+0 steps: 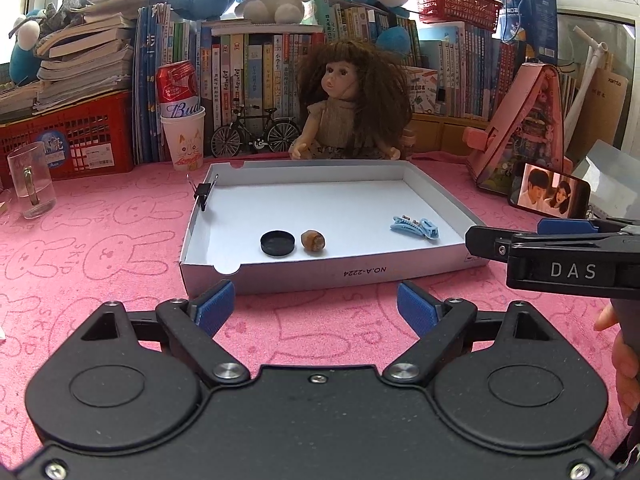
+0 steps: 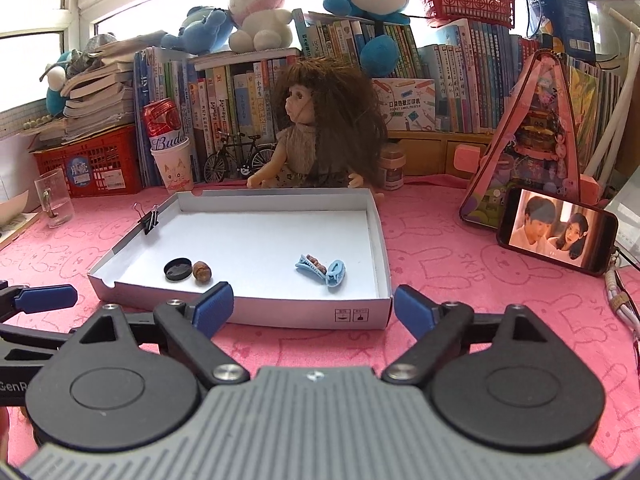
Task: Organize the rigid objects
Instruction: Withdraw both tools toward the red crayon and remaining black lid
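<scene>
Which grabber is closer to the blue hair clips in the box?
Right. The right gripper sits just outside the box wall near the blue hair clips; the left gripper faces the black cap, farther away.

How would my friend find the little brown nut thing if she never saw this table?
Look for the shallow white box on the pink bunny cloth, in front of the curly-haired doll. Near the box's front wall, toward its left side, sits a flat black cap. The nut lies just right of that cap: small, brown and rounded, unlike the blue hair clips farther right.
</scene>
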Demonstrator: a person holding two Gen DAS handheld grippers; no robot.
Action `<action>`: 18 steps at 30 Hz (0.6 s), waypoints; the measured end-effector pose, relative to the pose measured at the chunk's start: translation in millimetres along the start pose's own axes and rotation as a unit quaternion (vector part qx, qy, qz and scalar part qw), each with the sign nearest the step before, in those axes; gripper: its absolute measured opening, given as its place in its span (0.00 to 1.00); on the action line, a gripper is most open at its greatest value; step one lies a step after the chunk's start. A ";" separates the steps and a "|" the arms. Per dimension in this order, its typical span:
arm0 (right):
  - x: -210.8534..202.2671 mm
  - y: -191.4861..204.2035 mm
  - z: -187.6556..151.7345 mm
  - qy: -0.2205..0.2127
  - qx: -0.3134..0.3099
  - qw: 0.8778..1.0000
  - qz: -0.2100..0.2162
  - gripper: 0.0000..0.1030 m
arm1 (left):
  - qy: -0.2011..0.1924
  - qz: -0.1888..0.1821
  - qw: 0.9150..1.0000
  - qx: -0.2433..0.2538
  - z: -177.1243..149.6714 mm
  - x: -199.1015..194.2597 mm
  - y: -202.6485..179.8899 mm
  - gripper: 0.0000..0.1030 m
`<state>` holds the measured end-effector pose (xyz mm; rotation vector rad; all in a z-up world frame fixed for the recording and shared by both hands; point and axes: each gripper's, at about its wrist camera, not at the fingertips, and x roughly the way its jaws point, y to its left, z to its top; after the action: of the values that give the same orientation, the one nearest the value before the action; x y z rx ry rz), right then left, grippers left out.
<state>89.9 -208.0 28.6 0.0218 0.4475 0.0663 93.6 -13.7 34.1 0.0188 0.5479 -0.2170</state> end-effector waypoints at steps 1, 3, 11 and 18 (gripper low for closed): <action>-2.6 0.6 -2.5 -0.003 -0.002 1.000 -0.001 0.93 | -0.004 0.001 1.000 0.001 -2.2 -2.8 -0.8 0.85; -7.7 1.3 -7.5 -0.007 -0.007 1.000 -0.002 0.94 | -0.011 0.003 1.000 0.002 -6.9 -8.8 -2.3 0.85; -26.3 3.3 -34.0 -0.020 -0.033 0.999 -0.002 0.97 | -0.030 0.005 0.999 0.019 -30.8 -28.2 -7.0 0.85; -38.4 -2.5 -56.6 -0.025 -0.035 0.999 -0.006 0.98 | -0.039 0.011 0.999 0.013 -49.0 -42.1 -2.0 0.85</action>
<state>31.1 -212.8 -6.0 -0.0480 0.3949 0.0704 33.0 -3.6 14.2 0.0412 0.4679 -0.2026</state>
